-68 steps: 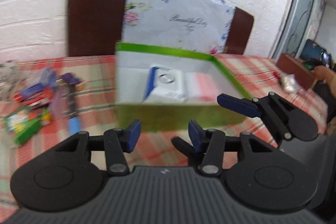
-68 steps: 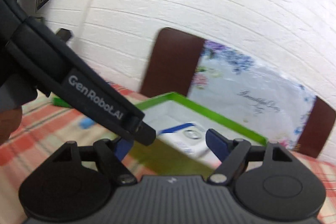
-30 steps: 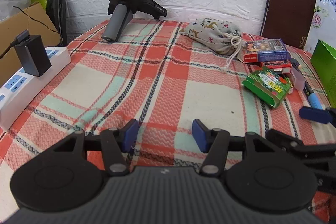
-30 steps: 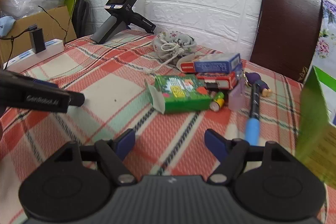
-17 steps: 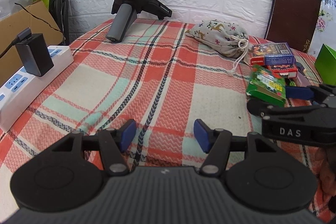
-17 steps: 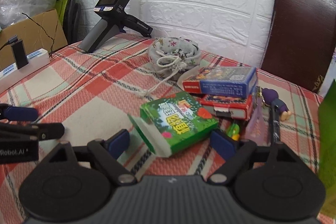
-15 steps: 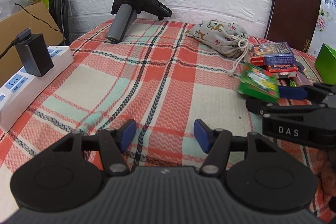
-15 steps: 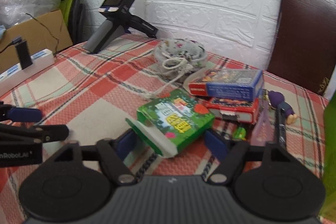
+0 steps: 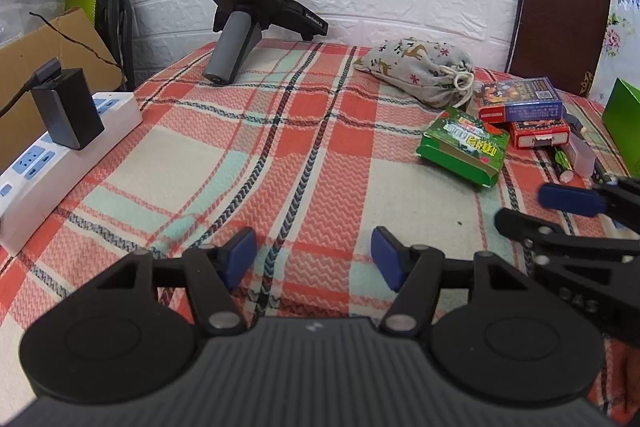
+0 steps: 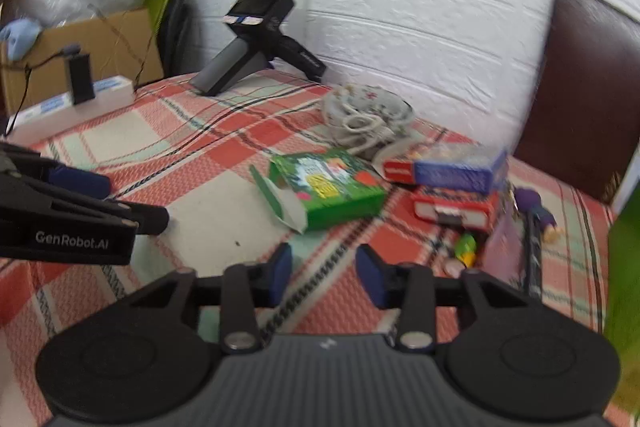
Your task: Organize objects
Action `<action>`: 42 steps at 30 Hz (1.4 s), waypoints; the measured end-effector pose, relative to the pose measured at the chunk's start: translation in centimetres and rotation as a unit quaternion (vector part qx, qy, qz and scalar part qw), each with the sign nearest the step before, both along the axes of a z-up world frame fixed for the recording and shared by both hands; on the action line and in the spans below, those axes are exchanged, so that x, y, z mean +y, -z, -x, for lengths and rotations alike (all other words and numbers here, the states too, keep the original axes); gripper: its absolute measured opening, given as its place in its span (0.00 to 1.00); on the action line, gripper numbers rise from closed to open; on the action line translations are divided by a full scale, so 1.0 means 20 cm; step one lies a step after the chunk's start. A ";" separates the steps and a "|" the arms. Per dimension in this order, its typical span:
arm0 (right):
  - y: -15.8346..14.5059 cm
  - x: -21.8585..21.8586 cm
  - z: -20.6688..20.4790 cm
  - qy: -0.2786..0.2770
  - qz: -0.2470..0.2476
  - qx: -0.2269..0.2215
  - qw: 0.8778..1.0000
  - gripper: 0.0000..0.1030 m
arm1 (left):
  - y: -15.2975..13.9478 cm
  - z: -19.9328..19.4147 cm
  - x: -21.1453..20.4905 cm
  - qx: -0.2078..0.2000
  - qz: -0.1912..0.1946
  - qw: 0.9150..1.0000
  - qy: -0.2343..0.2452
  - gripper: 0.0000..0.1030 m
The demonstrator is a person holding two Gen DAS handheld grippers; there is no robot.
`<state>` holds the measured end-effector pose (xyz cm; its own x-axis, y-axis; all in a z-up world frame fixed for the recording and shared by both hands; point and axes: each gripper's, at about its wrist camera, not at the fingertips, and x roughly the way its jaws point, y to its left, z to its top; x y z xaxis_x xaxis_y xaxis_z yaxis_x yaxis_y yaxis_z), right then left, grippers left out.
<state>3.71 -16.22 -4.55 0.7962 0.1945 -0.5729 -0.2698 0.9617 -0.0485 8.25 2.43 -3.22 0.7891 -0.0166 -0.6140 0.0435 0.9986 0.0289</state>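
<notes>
On the plaid tabletop (image 9: 280, 147) a green box (image 9: 464, 151) with illegible printing is seen lying flat, one end flap open, just beside a drawstring pouch (image 9: 420, 75). Right of the green box a blue box (image 9: 520, 99) is stacked on a red box (image 9: 540, 135). "GenRobot.AI" is read on the left gripper (image 10: 100, 203) in the right wrist view. Its fingers (image 9: 240, 257) are held wide, having just been opening, with nothing between them. The right gripper (image 10: 324, 267), short of the green box, is set narrower and empty.
</notes>
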 end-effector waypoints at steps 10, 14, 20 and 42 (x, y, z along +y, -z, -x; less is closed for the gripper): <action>0.01 -0.07 0.05 0.031 -0.025 0.011 0.999 0.62 | 0.03 0.04 0.05 -0.043 0.031 0.999 -0.006 0.72; 0.01 -0.04 0.04 0.023 -0.009 0.009 1.000 0.69 | 0.04 0.05 0.04 -0.049 0.037 0.998 -0.007 0.72; -0.03 0.03 -0.05 -0.010 0.016 -0.024 1.000 0.78 | 0.04 0.06 0.07 -0.061 0.059 0.996 -0.014 0.73; 0.01 0.11 -0.10 -0.055 0.027 -0.006 0.998 0.16 | 0.05 0.04 0.09 -0.063 0.059 0.996 -0.029 0.78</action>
